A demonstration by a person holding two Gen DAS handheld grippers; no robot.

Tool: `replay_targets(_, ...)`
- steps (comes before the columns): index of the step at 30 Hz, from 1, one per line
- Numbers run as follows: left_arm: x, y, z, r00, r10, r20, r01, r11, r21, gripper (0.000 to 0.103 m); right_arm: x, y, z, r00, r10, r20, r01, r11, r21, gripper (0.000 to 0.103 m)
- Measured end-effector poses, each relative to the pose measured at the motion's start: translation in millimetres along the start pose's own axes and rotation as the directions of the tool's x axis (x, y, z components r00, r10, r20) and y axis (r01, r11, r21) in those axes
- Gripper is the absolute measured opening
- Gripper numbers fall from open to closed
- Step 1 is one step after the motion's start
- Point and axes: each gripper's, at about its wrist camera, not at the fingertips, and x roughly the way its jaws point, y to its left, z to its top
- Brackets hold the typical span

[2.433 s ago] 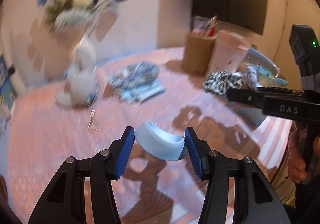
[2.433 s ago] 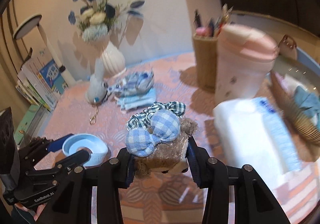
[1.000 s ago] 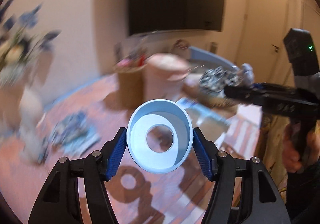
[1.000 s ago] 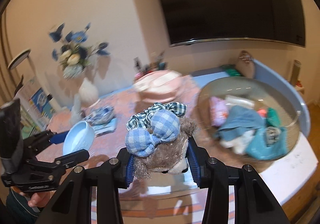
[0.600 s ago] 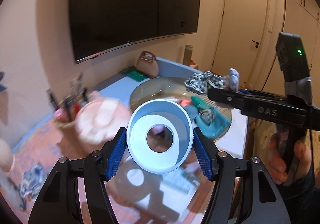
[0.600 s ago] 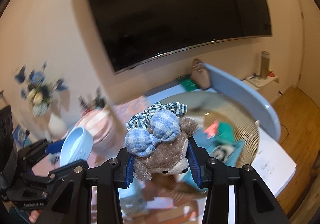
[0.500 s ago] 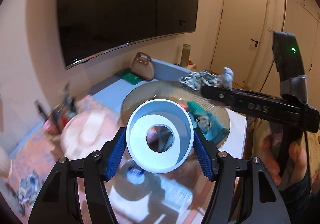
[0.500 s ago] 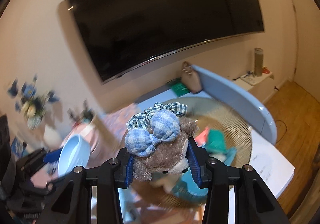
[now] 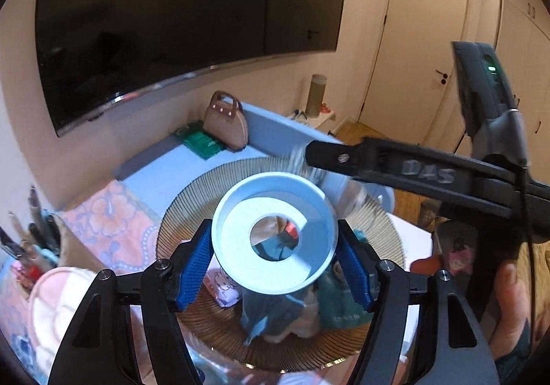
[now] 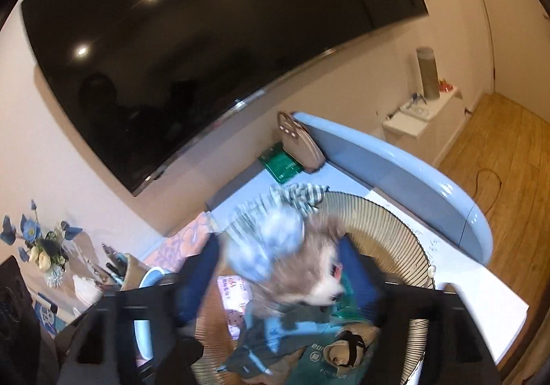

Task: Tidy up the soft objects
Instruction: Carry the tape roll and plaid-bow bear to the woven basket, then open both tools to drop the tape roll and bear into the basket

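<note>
My left gripper [image 9: 275, 264] is shut on a light blue ring-shaped bowl [image 9: 271, 240] and holds it above a round wire basket [image 9: 192, 206] with soft items inside. My right gripper [image 10: 282, 275] has its jaws spread apart; a brown plush toy with a blue checked bow [image 10: 285, 247] is blurred between them, over the same basket [image 10: 395, 223]. In the left wrist view the right gripper [image 9: 311, 152] reaches in from the right above the basket.
A teal cloth [image 10: 309, 361], a small plush [image 10: 347, 347] and a pink packet [image 10: 233, 288] lie in the basket. A brown handbag [image 9: 225, 120] and green book [image 9: 201, 140] sit behind it. A pen holder [image 9: 31, 240], a pink lidded container [image 9: 55, 309] and flowers [image 10: 37, 247] stand at the left.
Both grippers have swung from the pink mat to above the basket. The right jaws have opened and the plush toy is dropping, blurred. The left gripper still holds the bowl.
</note>
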Motion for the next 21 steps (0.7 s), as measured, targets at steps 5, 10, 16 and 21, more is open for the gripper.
replay_targets(5, -7, -5, -6, 0.999, -0.039, -0.009, 0.039, 0.999, 0.005, 0.079, -6, -13, -11, 1.000, -0.003, -0.021, 0.003, 1.000, 0.026, 0.081)
replay_targets(10, -35, -7, -16, 0.995, -0.098, 0.027, 0.098, 0.995, 0.018, 0.081, -30, -10, -23, 1.000, -0.005, 0.004, 0.005, 1.000, 0.011, 0.081)
replay_targets(16, -88, 0, -38, 0.996, -0.053, 0.076, 0.053, 0.999, 0.005, 0.081, -63, 22, -46, 0.999, 0.025, 0.043, -0.021, 0.996, -0.082, 0.082)
replay_targets(21, -143, 27, -67, 0.991, 0.011, 0.136, -0.003, 0.998, -0.059, 0.081, -88, 64, -73, 0.993, 0.078, 0.090, -0.059, 0.980, -0.188, 0.082)
